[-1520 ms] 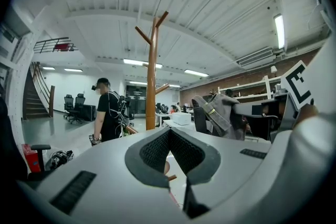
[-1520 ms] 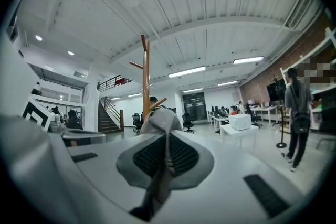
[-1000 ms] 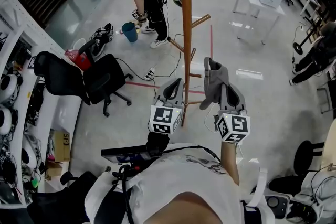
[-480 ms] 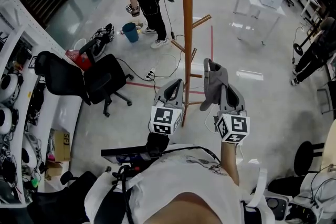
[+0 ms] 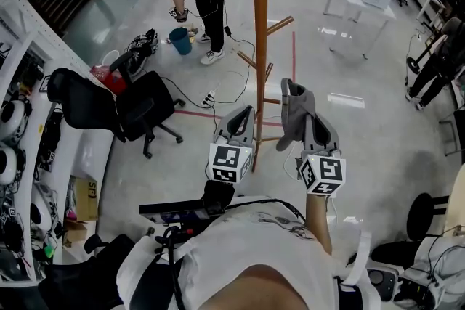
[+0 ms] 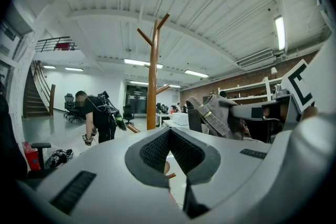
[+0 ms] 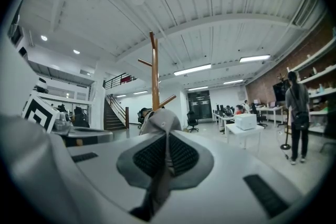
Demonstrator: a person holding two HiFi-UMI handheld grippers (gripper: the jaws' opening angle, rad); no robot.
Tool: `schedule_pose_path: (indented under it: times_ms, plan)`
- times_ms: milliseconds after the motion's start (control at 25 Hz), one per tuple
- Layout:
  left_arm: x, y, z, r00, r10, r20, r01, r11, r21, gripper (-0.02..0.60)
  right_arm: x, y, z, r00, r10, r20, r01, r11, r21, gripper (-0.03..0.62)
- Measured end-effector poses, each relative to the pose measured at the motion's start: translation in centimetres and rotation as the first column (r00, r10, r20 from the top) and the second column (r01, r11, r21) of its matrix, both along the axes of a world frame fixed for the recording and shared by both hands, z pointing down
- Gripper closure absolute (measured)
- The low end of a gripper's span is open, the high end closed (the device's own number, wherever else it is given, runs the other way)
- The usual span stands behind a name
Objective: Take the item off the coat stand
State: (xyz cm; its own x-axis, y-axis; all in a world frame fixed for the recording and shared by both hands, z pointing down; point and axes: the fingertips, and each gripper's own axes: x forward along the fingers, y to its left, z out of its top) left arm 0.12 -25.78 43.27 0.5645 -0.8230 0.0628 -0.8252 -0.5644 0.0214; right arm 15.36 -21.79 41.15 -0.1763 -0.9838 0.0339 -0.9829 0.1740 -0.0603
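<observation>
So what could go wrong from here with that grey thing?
The right gripper pinches only a fold of the grey fabric item, which might slip out. It hangs near the tall wooden coat stand's lower pegs and could snag. Floor cables by the white power strip could trip the person.

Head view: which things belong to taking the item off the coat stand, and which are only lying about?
Job:
- coat stand
- grey cap, gripped by the right hand-held gripper

Lying about:
- black chair
- blue bucket
- white table
</observation>
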Motion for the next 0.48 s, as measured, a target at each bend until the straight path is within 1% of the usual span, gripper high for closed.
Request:
schedule_pose_path:
  times_ms: [480]
  plan:
    - [-0.07,-0.70,-0.20,1.000,-0.004,-0.010,0.004,1.000,0.002,0.580,-0.28,-0.64,-0.40,1.000,-0.008,-0.019,0.008,1.000,0.011,0.580]
